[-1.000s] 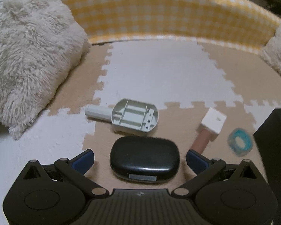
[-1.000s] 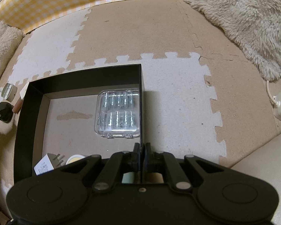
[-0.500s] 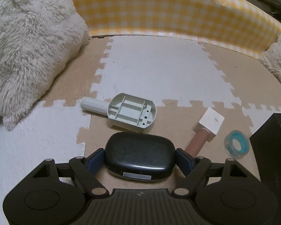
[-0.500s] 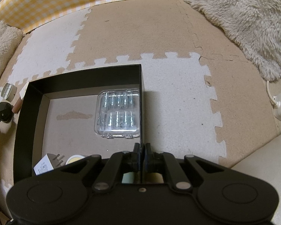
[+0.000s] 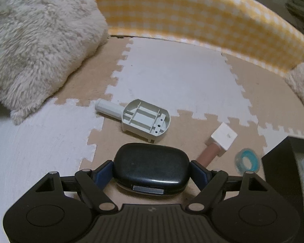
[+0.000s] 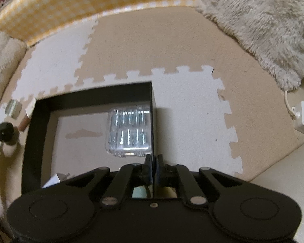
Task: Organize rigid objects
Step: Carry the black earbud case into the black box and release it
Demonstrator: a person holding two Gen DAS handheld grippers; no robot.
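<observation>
Left grips case; right pins box wall

Left gripper [image 5: 152,171] clamped across the glossy black oval plastic case [image 5: 151,169], just left of the open black cardboard box [image 6: 33,133], presumably for transfer; right gripper [image 6: 153,167] closed on its right wall, likely steadying it

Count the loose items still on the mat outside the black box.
3, maybe more hidden: grey holder mid-mat, white-capped tube right of it, tape roll beside the box.

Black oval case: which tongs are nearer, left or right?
Left. The left tongs are shut on the black oval case; the right tongs clamp the black box wall, away from it.
</observation>
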